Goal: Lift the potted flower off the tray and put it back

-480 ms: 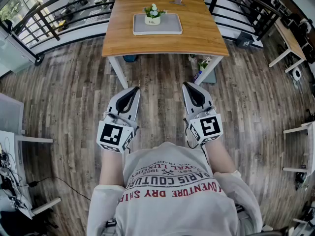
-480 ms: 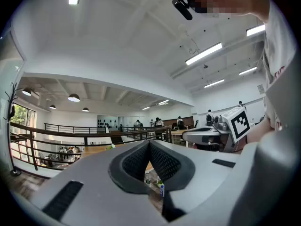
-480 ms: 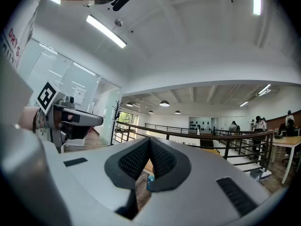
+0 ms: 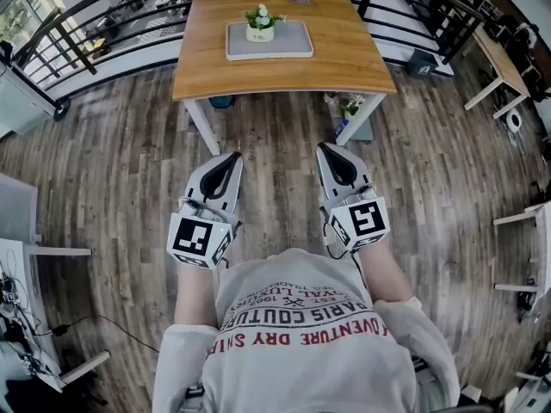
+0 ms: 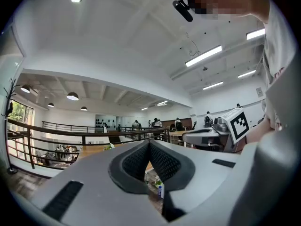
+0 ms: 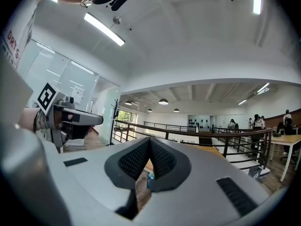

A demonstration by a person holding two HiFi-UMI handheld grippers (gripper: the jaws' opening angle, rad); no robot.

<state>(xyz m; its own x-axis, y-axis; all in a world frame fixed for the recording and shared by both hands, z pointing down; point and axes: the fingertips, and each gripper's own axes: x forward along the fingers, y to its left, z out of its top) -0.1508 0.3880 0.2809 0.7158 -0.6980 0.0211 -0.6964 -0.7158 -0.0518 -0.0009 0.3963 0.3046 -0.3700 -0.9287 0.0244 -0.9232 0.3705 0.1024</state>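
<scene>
Task not begun: the flower [image 4: 260,21] stands on its tray [image 4: 291,41], well ahead of me; my left gripper [image 4: 230,158] and right gripper [image 4: 328,150] are both closed, empty.

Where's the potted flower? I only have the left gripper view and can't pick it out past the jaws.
Observer: The head view has it. The potted flower stands on the grey tray, left of the tray's middle, on the wooden table.
Operator: Either gripper near it?
Observer: No. The left gripper and the right gripper are both over the floor, close to the person and short of the table's near edge.
Operator: Right jaws?
Observer: In the right gripper view they are together, with nothing held between them.
</scene>
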